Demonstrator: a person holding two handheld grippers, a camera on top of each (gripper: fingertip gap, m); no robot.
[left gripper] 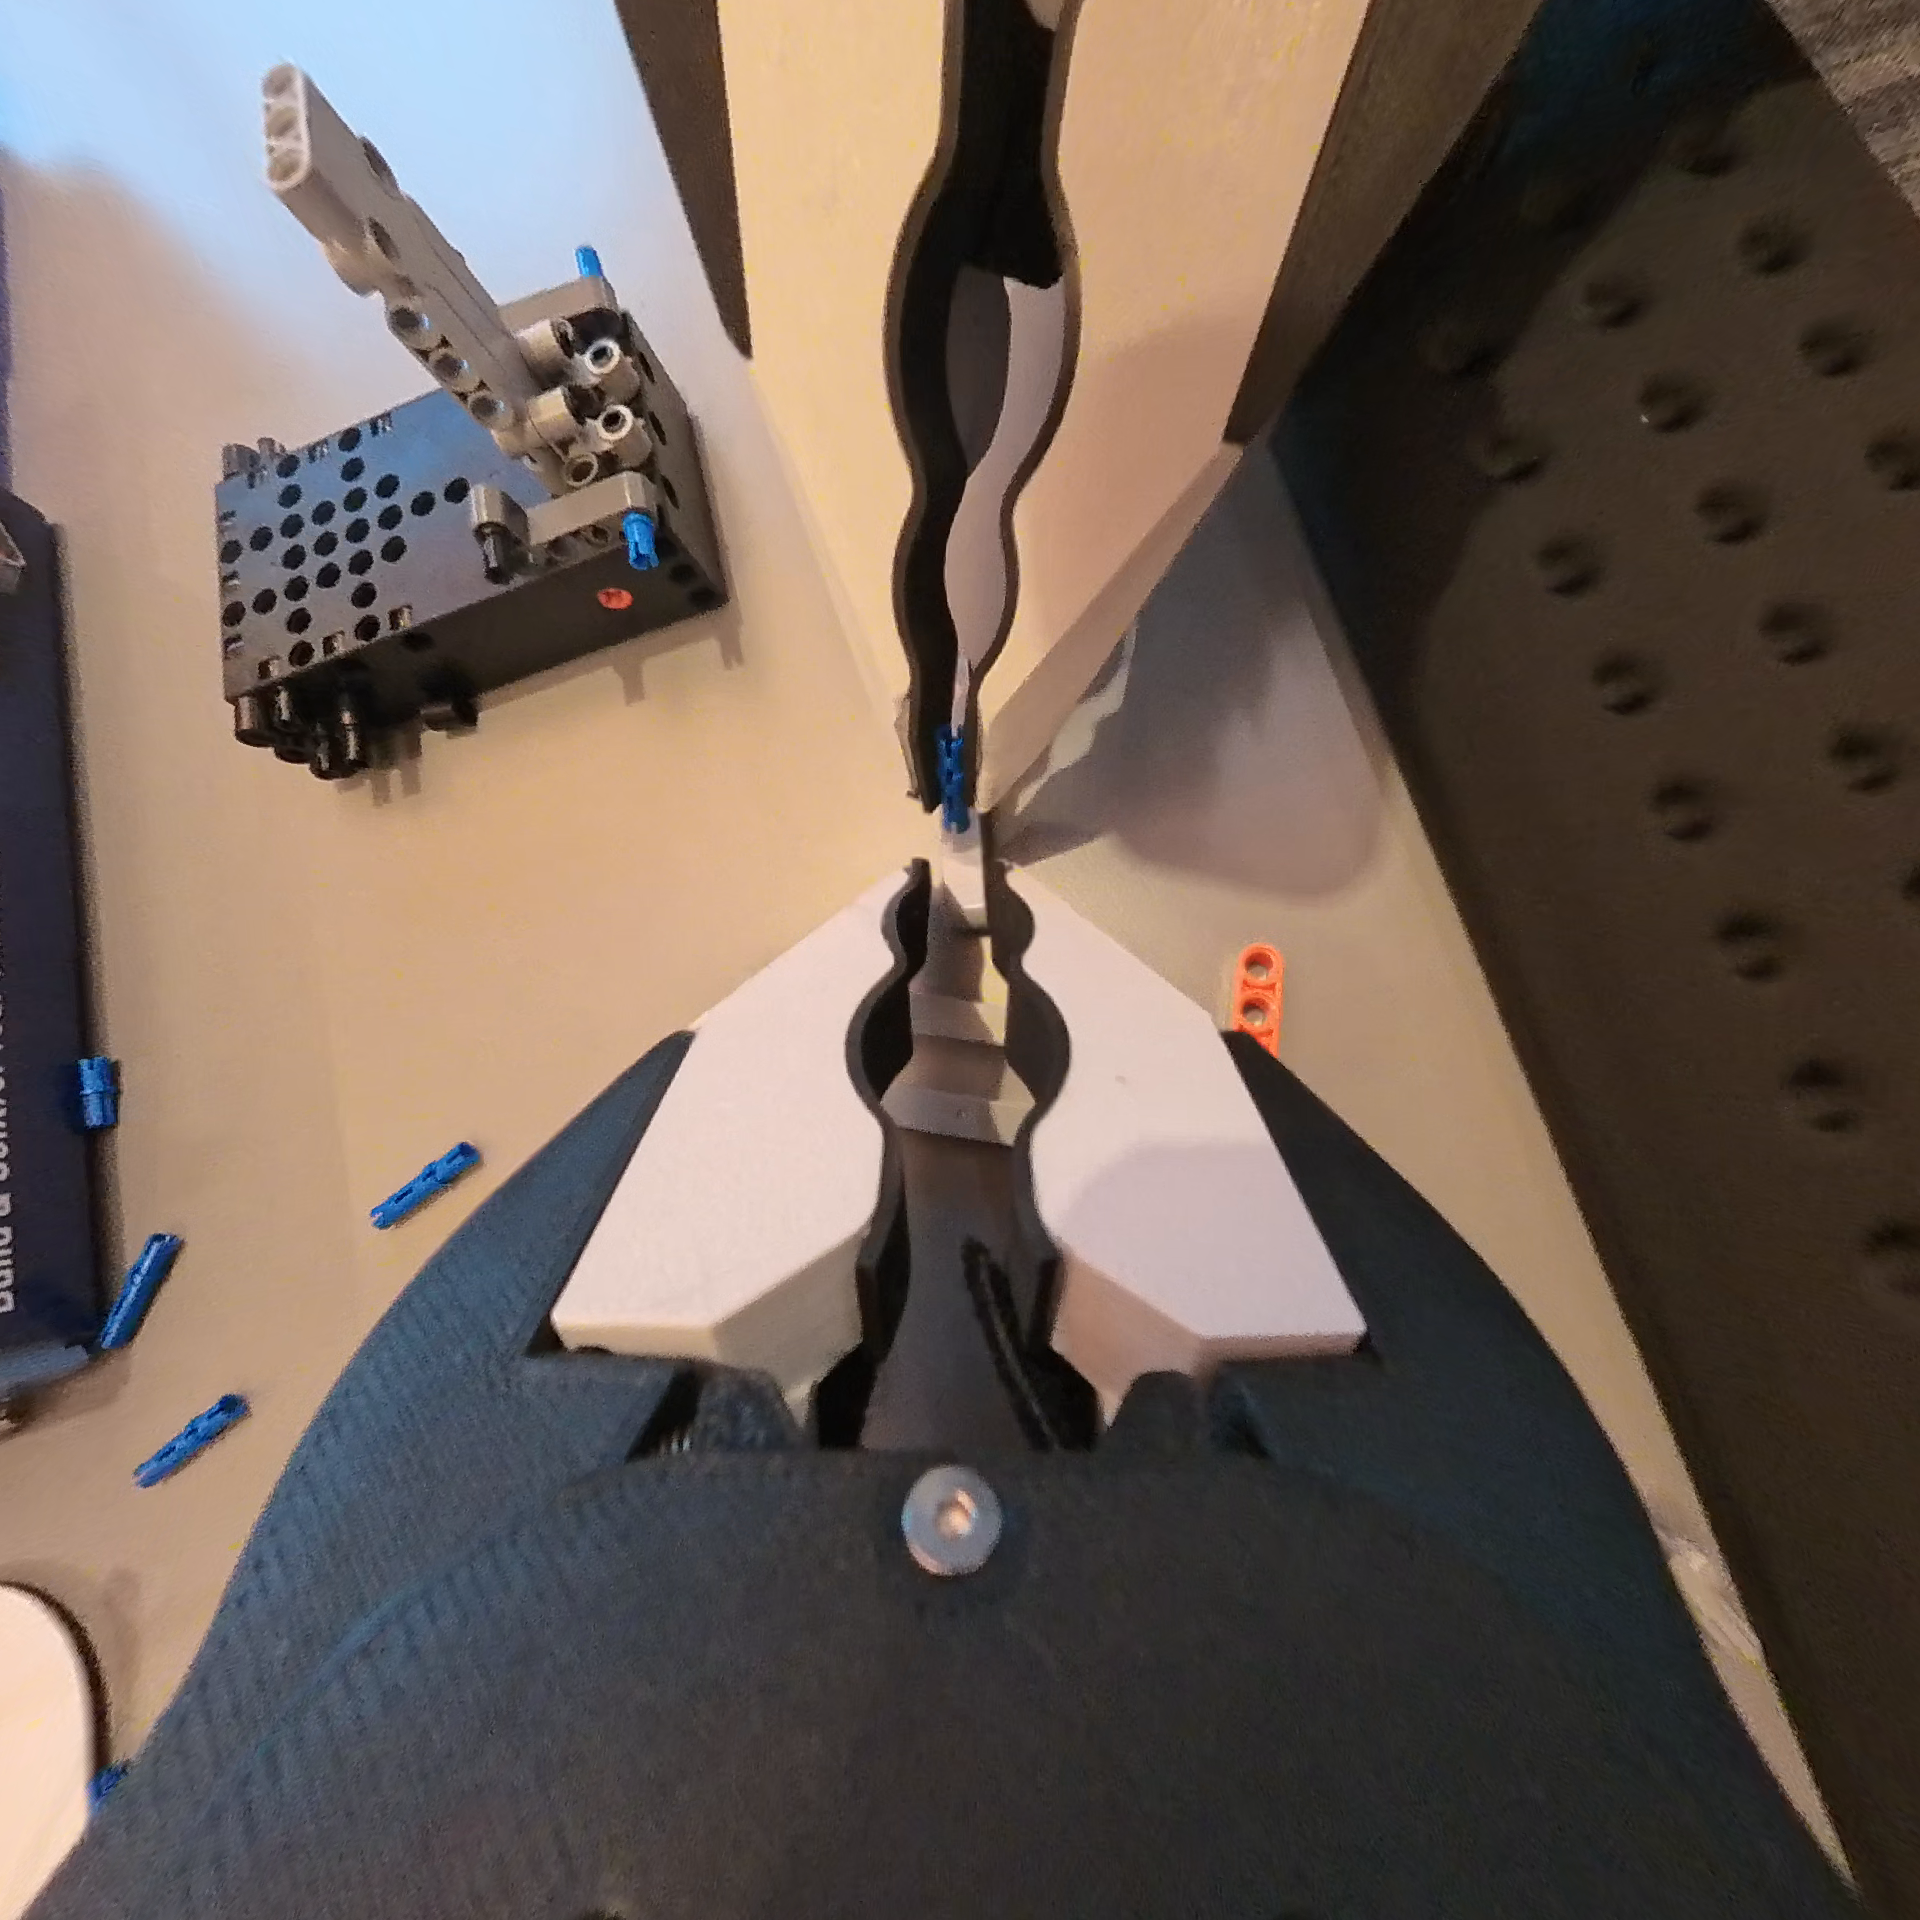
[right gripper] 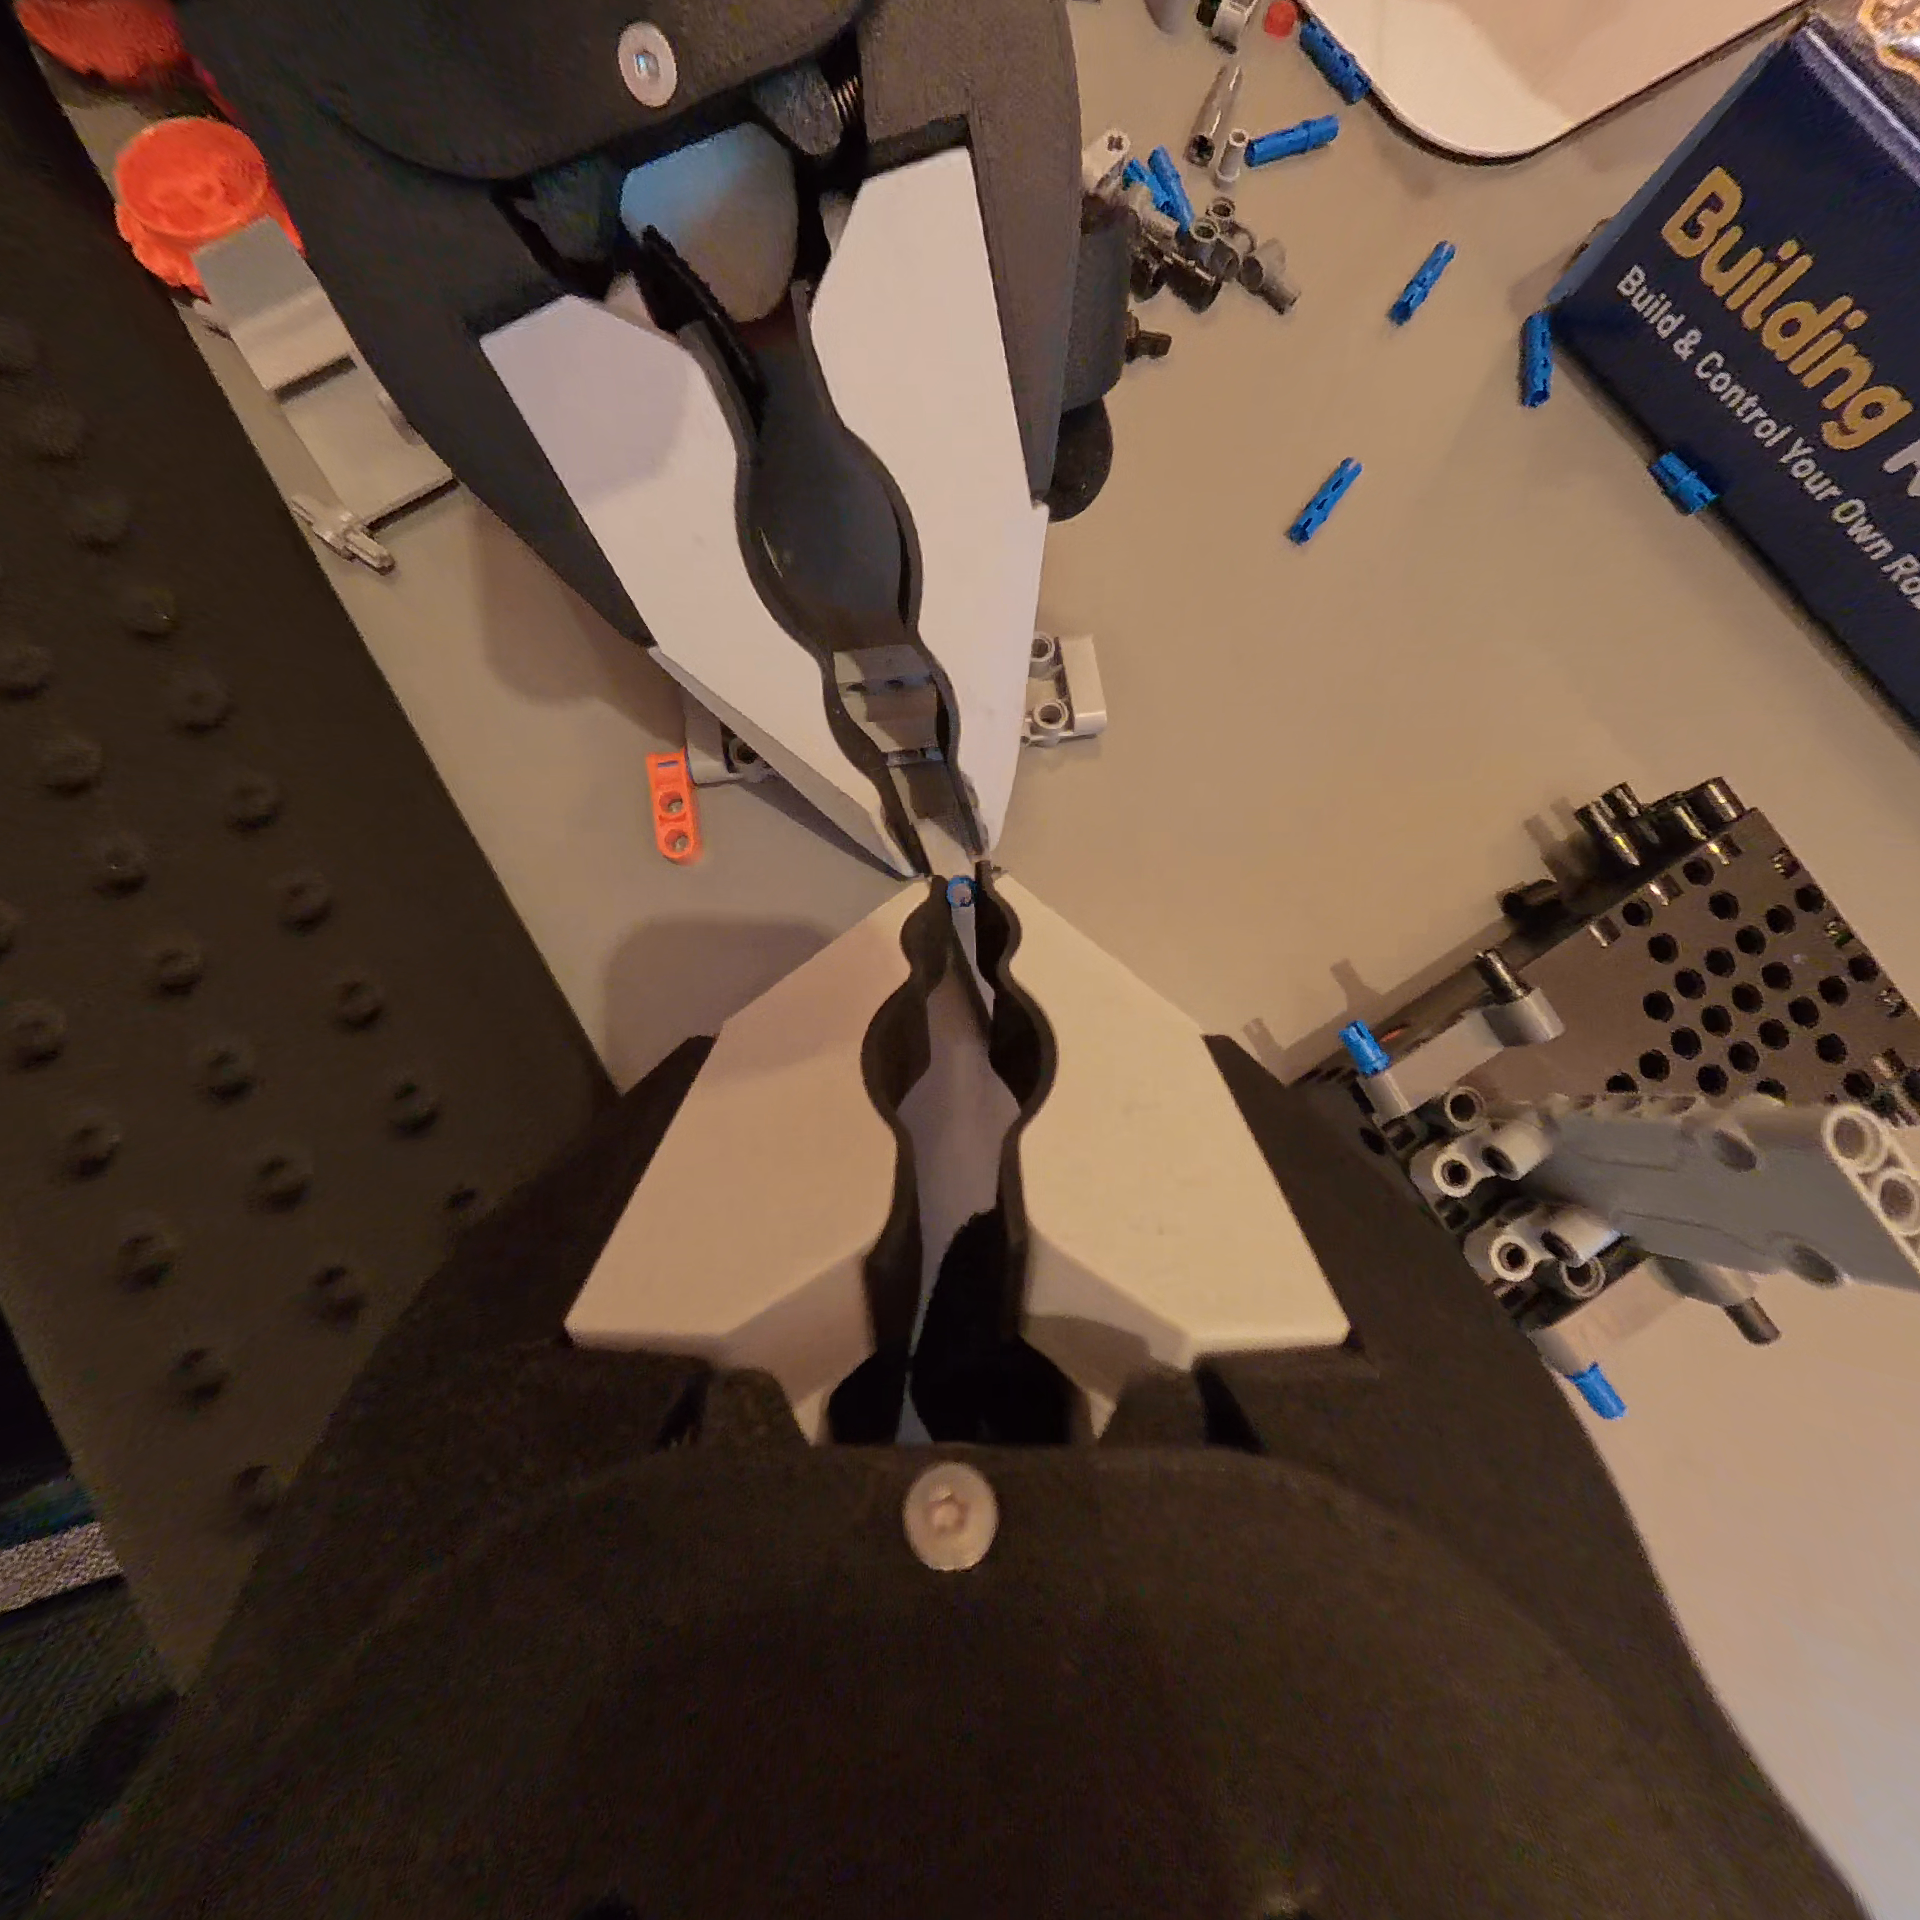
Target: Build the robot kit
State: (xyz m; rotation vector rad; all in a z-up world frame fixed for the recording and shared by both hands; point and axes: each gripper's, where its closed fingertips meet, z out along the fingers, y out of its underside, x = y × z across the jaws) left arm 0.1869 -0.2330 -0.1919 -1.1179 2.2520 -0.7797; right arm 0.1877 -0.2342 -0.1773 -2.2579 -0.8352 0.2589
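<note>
Blue pin (left gripper: 951, 769): centre of the left wrist view, pinched at the fingertips of the right gripper (left gripper: 948, 795), which reaches down from the top edge. In the right wrist view only its round blue end (right gripper: 961, 890) shows at the centre, at the tips of the right gripper (right gripper: 961, 899).

Grey beam (left gripper: 961, 997): clamped between the closed fingers of the left gripper (left gripper: 961, 883), its end just below the pin. In the right wrist view the left gripper (right gripper: 951, 836) comes from the upper left, fingers pinching the grey beam (right gripper: 899, 696). The two grippers meet tip to tip; whether pin and beam touch cannot be told.

Black perforated block (left gripper: 457, 561): upper left of the left wrist view, on the surface (left gripper: 582, 935), with a grey arm (left gripper: 384, 249) rising from it at a tilt.

Orange beam (left gripper: 1257, 992): right of centre, flat on the surface, beside the left fingers.

Loose blue pins (left gripper: 424, 1184): lower left, scattered on the surface.

Dark blue box (right gripper: 1766, 343): upper right of the right wrist view, with more blue pins (right gripper: 1325, 499) near it.

Black studded mat (left gripper: 1662, 727): right side.
</note>
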